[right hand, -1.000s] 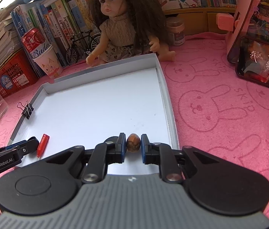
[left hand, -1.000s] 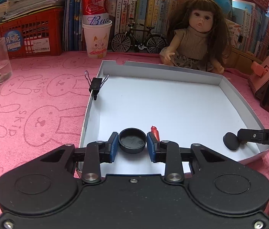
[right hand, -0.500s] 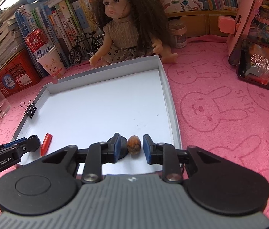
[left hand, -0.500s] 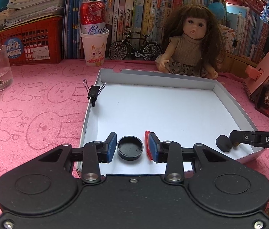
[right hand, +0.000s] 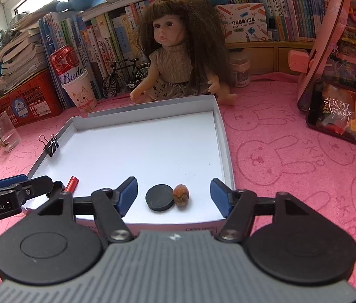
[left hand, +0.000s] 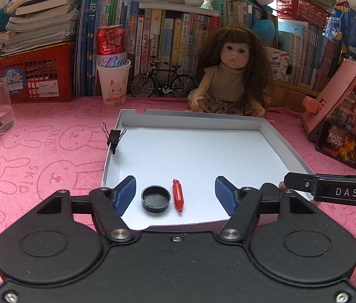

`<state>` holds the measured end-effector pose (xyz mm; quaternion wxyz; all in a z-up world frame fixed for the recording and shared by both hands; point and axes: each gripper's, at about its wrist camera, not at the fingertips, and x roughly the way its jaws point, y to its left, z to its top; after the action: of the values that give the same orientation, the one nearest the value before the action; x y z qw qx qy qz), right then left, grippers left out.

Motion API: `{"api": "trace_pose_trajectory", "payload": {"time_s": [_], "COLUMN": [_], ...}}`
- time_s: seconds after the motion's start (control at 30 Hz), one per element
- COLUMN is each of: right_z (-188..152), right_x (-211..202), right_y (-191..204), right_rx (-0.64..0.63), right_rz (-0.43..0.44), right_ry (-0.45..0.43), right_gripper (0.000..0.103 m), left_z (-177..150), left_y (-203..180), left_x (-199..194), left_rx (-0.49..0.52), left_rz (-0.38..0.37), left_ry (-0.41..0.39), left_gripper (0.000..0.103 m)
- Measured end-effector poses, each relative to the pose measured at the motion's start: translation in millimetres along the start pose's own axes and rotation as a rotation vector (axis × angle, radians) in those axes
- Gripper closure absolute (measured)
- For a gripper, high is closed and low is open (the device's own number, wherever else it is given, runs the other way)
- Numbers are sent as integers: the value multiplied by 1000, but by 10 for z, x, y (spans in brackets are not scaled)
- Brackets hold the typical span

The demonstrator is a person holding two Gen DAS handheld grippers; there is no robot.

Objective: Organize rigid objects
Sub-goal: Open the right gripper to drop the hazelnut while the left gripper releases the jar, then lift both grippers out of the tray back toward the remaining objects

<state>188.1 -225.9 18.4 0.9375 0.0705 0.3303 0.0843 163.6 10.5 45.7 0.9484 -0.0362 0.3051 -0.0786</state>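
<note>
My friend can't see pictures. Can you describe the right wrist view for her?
The open right hand-held gripper hovers over a shallow white cardboard tray on a pink bunny-print cloth. A flat black round disc and a small brown nut lie between its blue fingers.

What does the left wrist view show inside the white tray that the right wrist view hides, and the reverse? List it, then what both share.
Only the left wrist view shows the black cap whole, open side up. Only the right wrist view shows the flat black disc touching the brown nut. Both show the white tray, the red piece, the binder clip on the tray's wall, and the left gripper and right gripper open.
</note>
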Motion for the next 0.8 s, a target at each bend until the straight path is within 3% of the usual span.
{"api": "trace_pose_trajectory", "payload": {"time_s": [0.23,0.47,0.8], "right_z": [-51,-163,-329], "right_x": [-169,-358,-523], "right_y": [56,150,222], "right_rx": [-30,-82,-125], "right_rz": [9,12,12], "right_ry": [-45,-113,-156], "right_gripper": [15,5,0], "left_z": [-56,-165,-368], "left_y": [-48,-49,-104], "left_x": [-219,-404,-621], "left_rx": [22,19,62], "left_rz": [-28,-58,-78], "left_ry": [-41,-60,-86], "left_gripper": [21,18,15]}}
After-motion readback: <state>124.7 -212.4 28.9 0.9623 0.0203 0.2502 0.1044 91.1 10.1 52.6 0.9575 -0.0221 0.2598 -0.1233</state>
